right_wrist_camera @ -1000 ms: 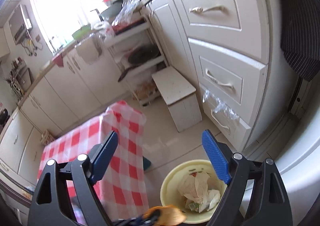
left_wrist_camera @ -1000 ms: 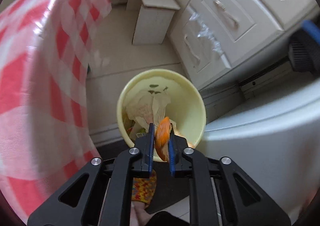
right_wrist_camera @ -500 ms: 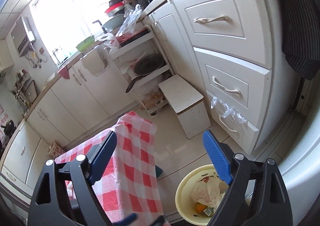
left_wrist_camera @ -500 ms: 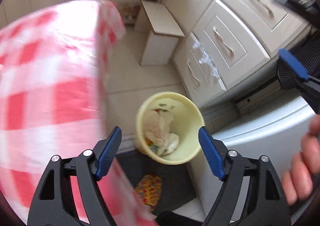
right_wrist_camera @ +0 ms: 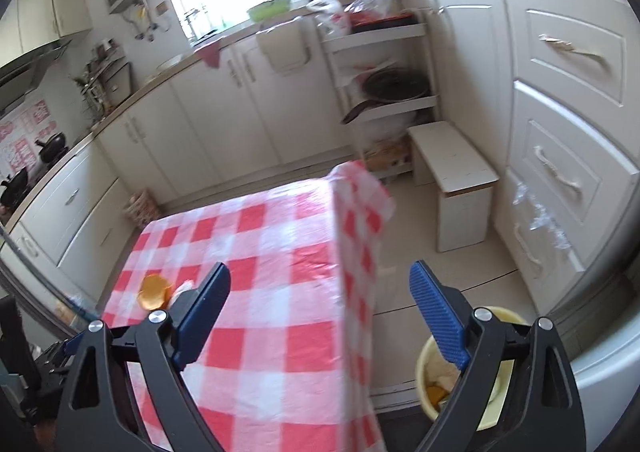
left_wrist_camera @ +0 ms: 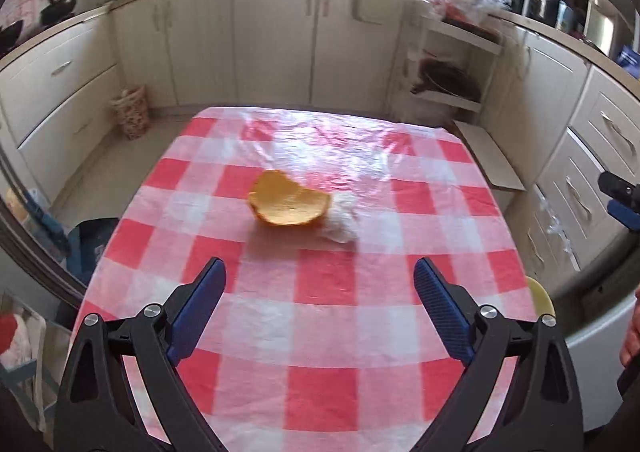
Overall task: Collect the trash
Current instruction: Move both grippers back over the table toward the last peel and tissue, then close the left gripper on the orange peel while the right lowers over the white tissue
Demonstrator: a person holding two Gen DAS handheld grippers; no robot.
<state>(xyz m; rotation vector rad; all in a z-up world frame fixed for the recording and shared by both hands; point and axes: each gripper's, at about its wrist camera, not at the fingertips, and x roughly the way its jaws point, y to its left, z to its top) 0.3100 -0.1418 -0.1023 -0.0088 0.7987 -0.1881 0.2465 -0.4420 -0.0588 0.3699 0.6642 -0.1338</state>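
An orange peel (left_wrist_camera: 289,204) lies on the red-and-white checked table (left_wrist_camera: 328,292), with a crumpled white scrap (left_wrist_camera: 340,221) touching its right side. My left gripper (left_wrist_camera: 320,304) is open and empty, held above the table's near half, short of the peel. My right gripper (right_wrist_camera: 320,304) is open and empty, off the table's right edge. The peel (right_wrist_camera: 153,292) and scrap (right_wrist_camera: 182,289) also show in the right wrist view. The yellow trash bin (right_wrist_camera: 426,362) stands on the floor right of the table, holding paper and an orange peel piece (right_wrist_camera: 436,392).
White drawer cabinets (right_wrist_camera: 568,123) line the right wall, and a small white stool (right_wrist_camera: 456,175) stands beside them. A shelf rack with a pan (right_wrist_camera: 394,85) stands behind the table. A wicker basket (left_wrist_camera: 132,115) sits on the floor at the far left.
My left gripper opened and dropped the orange peel piece into the bin, then swung up and left over the table. My right gripper stayed open and turned toward the table.
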